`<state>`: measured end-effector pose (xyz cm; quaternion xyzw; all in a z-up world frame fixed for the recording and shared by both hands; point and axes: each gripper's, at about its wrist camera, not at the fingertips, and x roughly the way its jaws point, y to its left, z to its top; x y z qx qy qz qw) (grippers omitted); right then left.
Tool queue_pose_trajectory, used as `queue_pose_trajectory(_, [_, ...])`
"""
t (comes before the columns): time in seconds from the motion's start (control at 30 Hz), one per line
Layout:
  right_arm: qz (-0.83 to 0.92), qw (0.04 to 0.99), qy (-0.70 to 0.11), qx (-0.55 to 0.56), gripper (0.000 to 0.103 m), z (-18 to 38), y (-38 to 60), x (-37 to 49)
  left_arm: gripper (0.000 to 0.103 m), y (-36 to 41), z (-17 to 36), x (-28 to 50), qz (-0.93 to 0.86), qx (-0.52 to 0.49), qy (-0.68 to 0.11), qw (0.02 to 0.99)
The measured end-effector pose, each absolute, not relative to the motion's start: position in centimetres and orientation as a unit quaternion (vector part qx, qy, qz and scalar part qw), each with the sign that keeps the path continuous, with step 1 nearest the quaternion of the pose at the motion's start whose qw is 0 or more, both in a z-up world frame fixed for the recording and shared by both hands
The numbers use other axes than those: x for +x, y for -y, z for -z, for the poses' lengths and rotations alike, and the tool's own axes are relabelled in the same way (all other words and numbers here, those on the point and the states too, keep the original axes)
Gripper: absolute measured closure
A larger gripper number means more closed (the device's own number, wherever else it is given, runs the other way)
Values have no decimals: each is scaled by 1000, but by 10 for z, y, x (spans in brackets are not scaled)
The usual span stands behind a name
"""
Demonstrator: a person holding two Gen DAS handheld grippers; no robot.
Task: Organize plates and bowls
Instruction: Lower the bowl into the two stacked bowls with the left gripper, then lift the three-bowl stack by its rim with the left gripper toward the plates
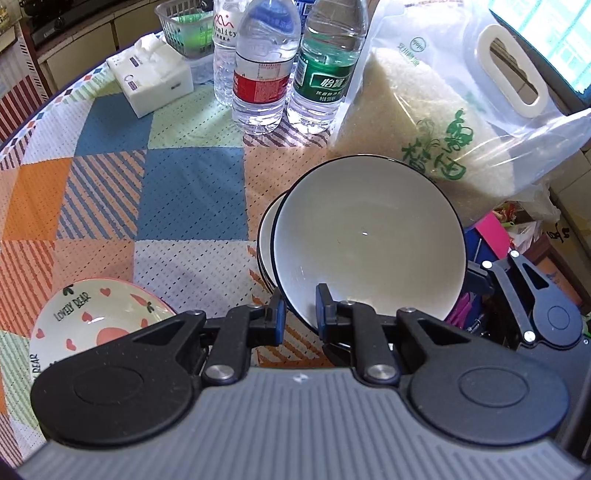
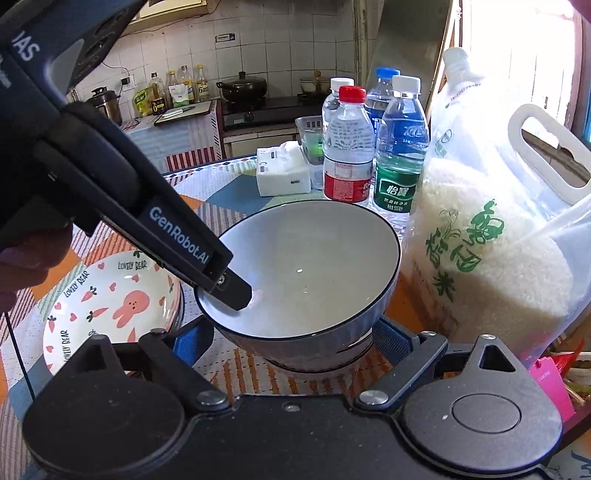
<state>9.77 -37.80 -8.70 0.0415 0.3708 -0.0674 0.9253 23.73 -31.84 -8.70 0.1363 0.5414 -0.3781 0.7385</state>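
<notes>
While the white bowl (image 2: 306,273) tilts over a second bowl (image 1: 266,236) on the table (image 1: 147,192), left gripper (image 1: 301,314) jaws pinch its rim; right gripper (image 2: 291,332) jaws stand wide around both. Cartoon plates (image 2: 110,299) sit left, rice bag (image 2: 491,236) right.

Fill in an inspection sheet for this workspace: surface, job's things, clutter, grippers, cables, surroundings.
Surface: table under a patchwork cloth.
Job's things: white bowl with dark rim, tilted over another bowl; rabbit plates stacked beside.
Clutter: water bottles, rice bag, tissue pack, small basket.
Grippers: left gripper pinches the white bowl's rim; right gripper has its fingers on either side of the bowl's base, contact unclear.
Cables: thin black cord at the left.
Surroundings: tiled kitchen, stove with pots, bright window.
</notes>
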Motion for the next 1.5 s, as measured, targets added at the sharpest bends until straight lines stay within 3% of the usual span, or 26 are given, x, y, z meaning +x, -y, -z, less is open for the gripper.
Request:
queue_pose_trajectory(0.6, [116, 918, -375, -52, 6, 111, 356, 115, 84, 334, 119, 239, 372, 196, -502, 756])
queue_pose_trajectory(0.9, [137, 918, -367, -59, 6, 113, 348, 110, 82, 323, 119, 248, 386, 146, -519, 749])
queue_pose_trajectory(0.97, [143, 919, -364, -49, 6, 113, 348, 107, 76, 315, 115, 252, 390, 115, -525, 747])
queue_pose_trajectory(1.03, [139, 922, -360, -34, 5, 113, 349, 100, 60, 303, 106, 253, 403, 71, -511, 756])
queue_pose_trajectory(1.07, [134, 924, -356, -23, 5, 114, 350, 94, 45, 298, 101, 251, 414, 56, -492, 763])
queue_pose_trajectory(1.1, [126, 928, -351, -11, 5, 116, 351, 89, 41, 293, 97, 249, 423, 50, -474, 771])
queue_pose_trajectory(1.5, [122, 924, -361, 36, 4, 149, 360, 72, 37, 267, 124, 260, 403, -37, -530, 746])
